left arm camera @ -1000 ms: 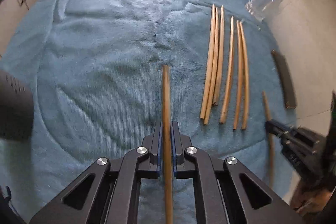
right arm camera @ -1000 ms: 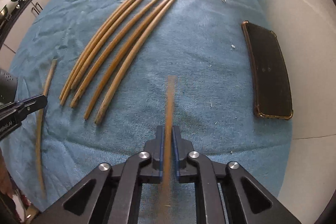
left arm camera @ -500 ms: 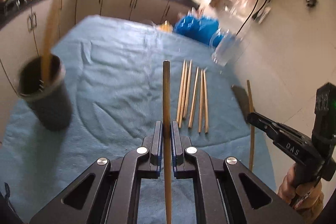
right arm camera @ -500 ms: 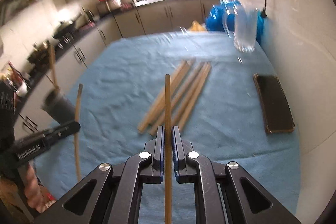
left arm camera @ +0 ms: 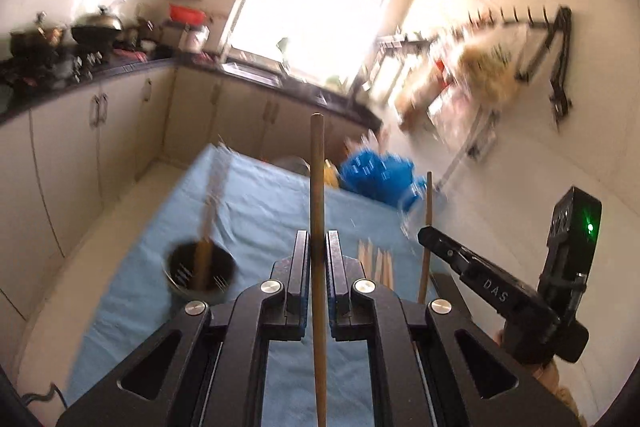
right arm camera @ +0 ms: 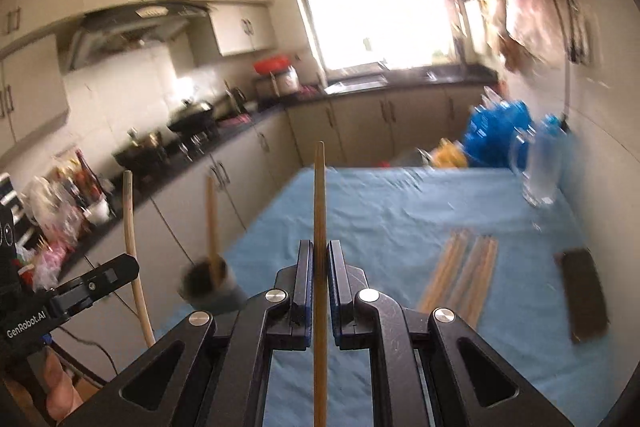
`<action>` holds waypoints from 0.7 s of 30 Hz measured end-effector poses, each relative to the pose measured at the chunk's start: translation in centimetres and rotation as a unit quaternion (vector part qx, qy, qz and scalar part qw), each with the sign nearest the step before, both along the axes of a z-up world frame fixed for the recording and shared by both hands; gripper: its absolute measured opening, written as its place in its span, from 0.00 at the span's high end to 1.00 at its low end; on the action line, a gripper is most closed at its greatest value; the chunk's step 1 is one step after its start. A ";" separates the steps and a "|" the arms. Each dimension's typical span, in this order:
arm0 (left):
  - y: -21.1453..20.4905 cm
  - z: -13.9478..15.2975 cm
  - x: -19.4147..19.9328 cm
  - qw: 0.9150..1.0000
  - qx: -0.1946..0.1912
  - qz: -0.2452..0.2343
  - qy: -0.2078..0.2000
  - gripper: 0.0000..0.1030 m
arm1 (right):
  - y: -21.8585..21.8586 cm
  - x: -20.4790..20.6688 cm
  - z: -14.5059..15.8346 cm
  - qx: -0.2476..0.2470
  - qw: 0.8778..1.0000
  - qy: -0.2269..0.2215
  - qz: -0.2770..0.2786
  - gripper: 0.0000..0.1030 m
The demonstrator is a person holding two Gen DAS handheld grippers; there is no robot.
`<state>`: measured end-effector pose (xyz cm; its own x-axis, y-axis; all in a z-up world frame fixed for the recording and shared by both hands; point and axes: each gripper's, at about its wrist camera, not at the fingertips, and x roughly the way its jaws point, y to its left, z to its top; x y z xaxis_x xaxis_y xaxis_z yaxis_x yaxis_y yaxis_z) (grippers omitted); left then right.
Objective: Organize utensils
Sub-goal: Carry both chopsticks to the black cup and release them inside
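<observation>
Each gripper has one wooden chopstick pinched in it. The left gripper [left arm camera: 318, 247] has its jaws squeezed onto a chopstick [left arm camera: 317, 179] that runs straight up the middle of its view, tip poking up against the far cabinets. Same deal on the other side: the right gripper [right arm camera: 319, 259] is clamped on its own chopstick [right arm camera: 319, 195], also dead centre and pointing away from the camera. Both sticks are plain light-brown wood, thin and round.

The rest of the bunch, the loose chopsticks [right arm camera: 460, 279], lie side by side on the blue cloth [right arm camera: 380, 219], just past and to the right of the right gripper. They look like two little groups, but it's too blurry to count them.

Off to the left on the cloth there's a dark holder cup [left arm camera: 200, 273] with one chopstick already standing in it, leaning a bit.

Other stuff on the table: a dark flat case [right arm camera: 584, 295] near the right edge by the wall, a clear glass mug [right arm camera: 540, 171] at the far right, and a blue bag [right arm camera: 496, 131] at the far end.

Room is a narrow kitchen, cream cabinets [right arm camera: 360, 119] with a dark countertop, pots on the stove to the left, a big bright window [right arm camera: 368, 3] at the end, and a wall rack [left arm camera: 520, 59] on the right.
</observation>
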<state>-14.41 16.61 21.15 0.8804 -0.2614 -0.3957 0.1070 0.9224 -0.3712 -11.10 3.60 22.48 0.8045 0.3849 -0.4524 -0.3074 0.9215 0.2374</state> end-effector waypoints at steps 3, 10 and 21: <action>2.5 2.0 0.9 0.999 0.011 0.033 -0.026 0.94 | 2.8 1.3 1.7 0.021 0.999 -0.025 0.015 0.93; 6.8 3.7 4.9 0.995 0.017 0.087 -0.044 0.94 | 9.5 5.5 3.5 0.075 0.994 -0.065 0.040 0.93; 8.4 -0.9 12.4 0.993 0.032 0.113 -0.013 0.94 | 14.4 12.1 -0.1 0.099 0.993 -0.064 0.020 0.92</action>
<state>-2.05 25.00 20.24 0.9237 -0.0307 -0.3818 -0.0969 0.9456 -0.3106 1.02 18.01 22.39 0.8331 0.4884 -0.2595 -0.3819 0.8474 0.3688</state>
